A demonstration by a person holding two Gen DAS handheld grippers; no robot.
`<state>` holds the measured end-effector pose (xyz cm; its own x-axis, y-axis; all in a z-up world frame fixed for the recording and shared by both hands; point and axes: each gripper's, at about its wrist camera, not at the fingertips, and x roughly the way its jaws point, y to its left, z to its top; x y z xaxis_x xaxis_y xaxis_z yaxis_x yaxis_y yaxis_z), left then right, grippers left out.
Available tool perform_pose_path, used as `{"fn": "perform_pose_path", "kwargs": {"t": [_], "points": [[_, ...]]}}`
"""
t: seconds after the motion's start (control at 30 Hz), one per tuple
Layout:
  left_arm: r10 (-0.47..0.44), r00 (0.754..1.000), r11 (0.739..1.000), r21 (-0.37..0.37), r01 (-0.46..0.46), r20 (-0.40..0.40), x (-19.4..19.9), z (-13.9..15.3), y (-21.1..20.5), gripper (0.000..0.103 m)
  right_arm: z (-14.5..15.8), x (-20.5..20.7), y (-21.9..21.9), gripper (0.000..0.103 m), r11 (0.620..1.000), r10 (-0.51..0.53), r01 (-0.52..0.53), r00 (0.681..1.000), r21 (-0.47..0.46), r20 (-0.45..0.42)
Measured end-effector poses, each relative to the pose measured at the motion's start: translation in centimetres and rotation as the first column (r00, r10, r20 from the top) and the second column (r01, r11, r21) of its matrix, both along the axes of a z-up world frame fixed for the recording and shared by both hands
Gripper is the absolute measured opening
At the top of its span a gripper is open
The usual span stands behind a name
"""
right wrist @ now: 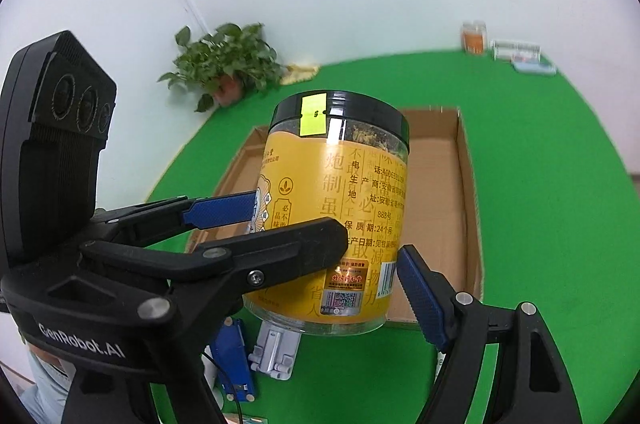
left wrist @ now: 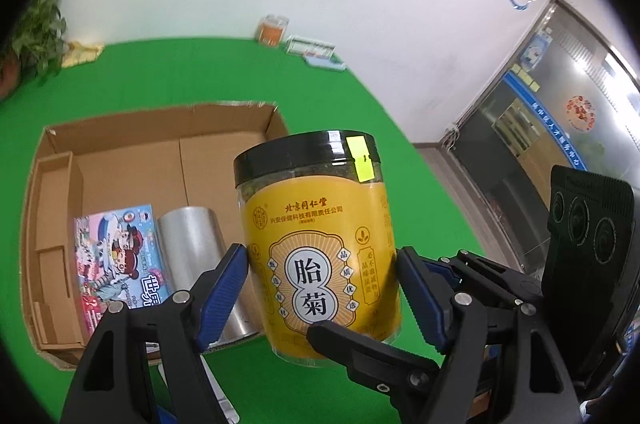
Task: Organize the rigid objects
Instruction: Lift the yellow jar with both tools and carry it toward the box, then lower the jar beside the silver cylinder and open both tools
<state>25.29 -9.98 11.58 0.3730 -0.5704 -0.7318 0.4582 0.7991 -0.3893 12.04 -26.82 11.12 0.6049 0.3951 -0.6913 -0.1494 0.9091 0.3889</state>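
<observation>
A yellow-labelled jar (left wrist: 320,248) with a black lid is held above the green table, in front of an open cardboard box (left wrist: 152,160). My left gripper (left wrist: 322,284) is shut on the jar, its blue pads (left wrist: 222,296) pressing both sides. In the right wrist view the same jar (right wrist: 344,208) sits between the left gripper's fingers. My right gripper (right wrist: 360,288) stands around the jar's lower part; its right pad (right wrist: 420,300) is just beside the jar and its left finger is hidden. The box holds a colourful booklet (left wrist: 120,264) and a shiny cylinder (left wrist: 200,260).
A potted plant (right wrist: 224,64) and a yellow cloth (right wrist: 300,72) sit at the table's back. An orange-filled jar (right wrist: 474,38) and clear cases (right wrist: 520,54) stand at the far edge. A grey clip part (right wrist: 276,348) and blue item (right wrist: 234,360) lie under the jar.
</observation>
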Motion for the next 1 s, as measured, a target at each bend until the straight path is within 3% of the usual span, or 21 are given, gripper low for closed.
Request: {"fn": "perform_pose_path", "kwargs": {"t": [0.3, 0.47, 0.53, 0.67, 0.83, 0.9, 1.0], "points": [[0.012, 0.986, 1.000, 0.002, -0.012, -0.167, 3.8, -7.1, -0.6, 0.075, -7.8, 4.5, -0.2, 0.075, 1.000, 0.001, 0.000, 0.987, 0.003, -0.162], [0.023, 0.978, 0.997, 0.072, -0.008, -0.206, 4.8, -9.5, -1.6, 0.066, -11.8, 6.4, 0.1, 0.075, 0.999, -0.006, -0.004, 0.972, -0.041, -0.234], [0.002, 0.975, 0.995, 0.094, 0.019, -0.222, 4.9, -9.9, -2.2, 0.055, -13.1, 7.0, -0.1, 0.075, 0.997, -0.033, 0.014, 0.966, -0.075, -0.256], [-0.059, 0.964, 0.988, 0.125, 0.093, -0.258, 4.6, -10.4, -3.1, 0.041, -15.7, 7.3, -1.0, 0.071, 0.999, -0.013, 0.000, 0.934, -0.038, -0.358], [-0.049, 0.955, 0.992, 0.098, 0.081, -0.293, 4.7, -10.0, -2.5, 0.038, -16.5, 6.7, -0.8, 0.069, 0.997, -0.007, -0.021, 0.925, -0.069, -0.381], [-0.025, 0.962, 0.994, 0.097, 0.054, -0.273, 4.7, -9.4, -1.4, 0.038, -16.3, 6.3, -0.8, 0.070, 0.996, 0.006, -0.038, 0.922, -0.076, -0.387], [0.065, 0.986, 0.991, 0.128, -0.045, -0.157, 3.0, -6.6, 1.1, 0.038, -15.3, 5.7, -0.2, 0.070, 0.993, 0.050, -0.085, 0.934, -0.085, -0.353]]}}
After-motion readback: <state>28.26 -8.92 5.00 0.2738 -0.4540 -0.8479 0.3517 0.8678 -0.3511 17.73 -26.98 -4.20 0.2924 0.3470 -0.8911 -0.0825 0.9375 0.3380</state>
